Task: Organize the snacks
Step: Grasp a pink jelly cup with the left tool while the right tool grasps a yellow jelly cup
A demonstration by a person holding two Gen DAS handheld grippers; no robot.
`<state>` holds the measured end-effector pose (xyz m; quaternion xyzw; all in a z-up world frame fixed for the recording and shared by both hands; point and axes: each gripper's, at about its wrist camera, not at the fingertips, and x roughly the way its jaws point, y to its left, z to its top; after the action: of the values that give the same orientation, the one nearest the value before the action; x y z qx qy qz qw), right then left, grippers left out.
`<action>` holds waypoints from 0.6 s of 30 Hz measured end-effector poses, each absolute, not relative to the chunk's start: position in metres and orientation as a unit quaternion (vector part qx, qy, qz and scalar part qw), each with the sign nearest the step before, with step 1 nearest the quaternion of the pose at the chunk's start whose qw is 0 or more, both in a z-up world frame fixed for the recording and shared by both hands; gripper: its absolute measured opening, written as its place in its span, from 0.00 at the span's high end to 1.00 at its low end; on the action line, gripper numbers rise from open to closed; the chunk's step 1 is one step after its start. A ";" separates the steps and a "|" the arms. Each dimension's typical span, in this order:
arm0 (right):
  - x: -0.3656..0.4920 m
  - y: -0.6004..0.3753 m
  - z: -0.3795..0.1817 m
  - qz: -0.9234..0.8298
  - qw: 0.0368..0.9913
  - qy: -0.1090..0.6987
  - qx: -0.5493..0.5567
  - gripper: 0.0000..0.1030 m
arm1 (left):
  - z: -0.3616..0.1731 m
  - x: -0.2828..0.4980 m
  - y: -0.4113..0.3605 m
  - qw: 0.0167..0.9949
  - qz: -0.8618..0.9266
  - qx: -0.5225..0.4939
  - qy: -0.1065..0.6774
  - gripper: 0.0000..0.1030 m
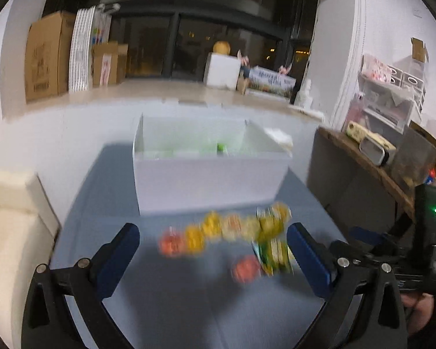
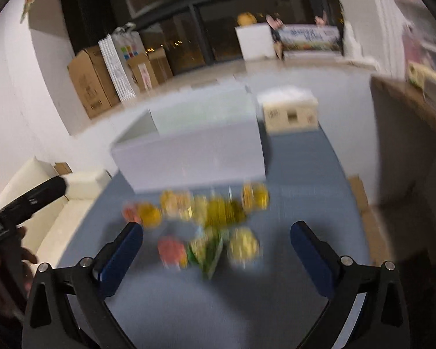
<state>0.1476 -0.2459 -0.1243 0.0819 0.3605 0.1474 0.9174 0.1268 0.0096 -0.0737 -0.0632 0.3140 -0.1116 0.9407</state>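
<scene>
With both the left gripper (image 1: 213, 242) and right gripper (image 2: 216, 240) fingers apart and empty above the blurred snacks (image 2: 206, 218), the next move probably calls for closing on one for the white box (image 1: 209, 180).

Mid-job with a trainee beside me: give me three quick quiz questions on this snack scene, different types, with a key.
1. True or false: the left gripper is holding a snack.
2. Where do the snack packets lie relative to the white bin? A) inside it B) on the blue table in front of it C) on the sofa
3. Fill in: the right gripper has its fingers ____.

Key: 1 false; 2 B; 3 open
</scene>
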 end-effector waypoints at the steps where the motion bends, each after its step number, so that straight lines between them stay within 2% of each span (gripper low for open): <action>1: 0.147 -0.247 -0.134 0.138 0.916 0.368 0.078 0.00 | -0.081 0.118 0.010 0.938 -0.110 -0.066 0.321 0.00; 8: 0.174 -0.258 -0.160 0.090 0.917 0.384 0.068 0.02 | -0.105 0.095 0.019 0.930 -0.098 -0.071 0.346 0.00; 10: 0.187 -0.252 -0.169 0.091 0.913 0.396 0.051 0.14 | -0.109 0.092 0.020 0.930 -0.090 -0.068 0.349 0.00; 11: 0.195 -0.248 -0.174 0.092 0.908 0.407 0.045 0.24 | -0.112 0.091 0.020 0.931 -0.080 -0.061 0.350 0.00; 16: 0.212 -0.238 -0.196 0.100 0.900 0.422 0.034 0.40 | -0.123 0.093 0.021 0.928 -0.070 -0.040 0.365 0.00; 17: 0.214 -0.238 -0.196 0.108 0.898 0.424 0.038 0.56 | -0.125 0.093 0.021 0.927 -0.069 -0.037 0.367 0.00; 18: 0.215 -0.238 -0.195 0.116 0.897 0.424 0.045 0.62 | -0.128 0.094 0.021 0.927 -0.065 -0.034 0.368 0.00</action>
<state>0.2145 -0.2382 -0.1953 0.0453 0.4241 0.1159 0.8970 0.0939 0.0210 -0.1277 -0.0337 0.3684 -0.0652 0.9268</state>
